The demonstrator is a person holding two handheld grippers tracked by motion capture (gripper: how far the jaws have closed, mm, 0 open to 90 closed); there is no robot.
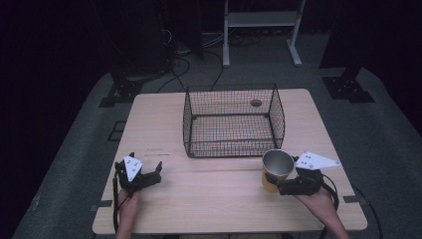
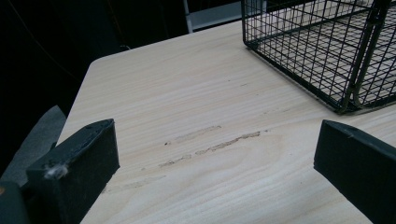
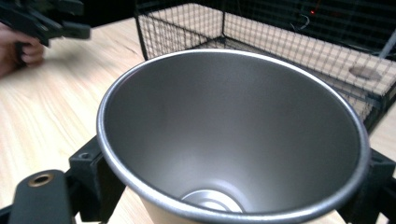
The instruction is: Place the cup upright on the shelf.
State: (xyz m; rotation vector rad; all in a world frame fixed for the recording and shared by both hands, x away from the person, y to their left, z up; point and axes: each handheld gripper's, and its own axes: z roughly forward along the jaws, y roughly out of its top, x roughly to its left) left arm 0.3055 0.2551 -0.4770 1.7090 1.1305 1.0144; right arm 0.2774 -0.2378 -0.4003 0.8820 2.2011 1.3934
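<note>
Progress: grasp is done, placement isn't. Right gripper [image 1: 287,185] has its jaws clamped on the cup [image 1: 276,169], 1 jaw on each side of the body below the rim, as the right gripper view confirms. The cup is upright, just in front of the wire basket [image 1: 234,119], near its front-right corner and outside it. It's too close to call from the high view whether the base is on the table [image 1: 214,199] or slightly lifted.

My read: the cup is headed into the basket, so lift, carry over the front wall and release are all left. The basket interior looks bare; nothing is deposited yet.

Left gripper [image 1: 141,175] is idle, with jaws spread wide and nothing between them. It's in front of the basket's front-left corner and well apart from it. Its own view shows bare tabletop between the jaws, with some scuff marks [image 2: 210,144] in the wood.

Count:
- 1 cup, metal-lined with a tan/yellow outside, empty
- 1 wire basket, black mesh, open top
- 2 grippers, 1 loaded and 1 free
- 1 table
- 1 round dark spot [image 1: 256,103] on the tabletop behind the basket's back wall, possibly a grommet hole; I can't tell
</note>
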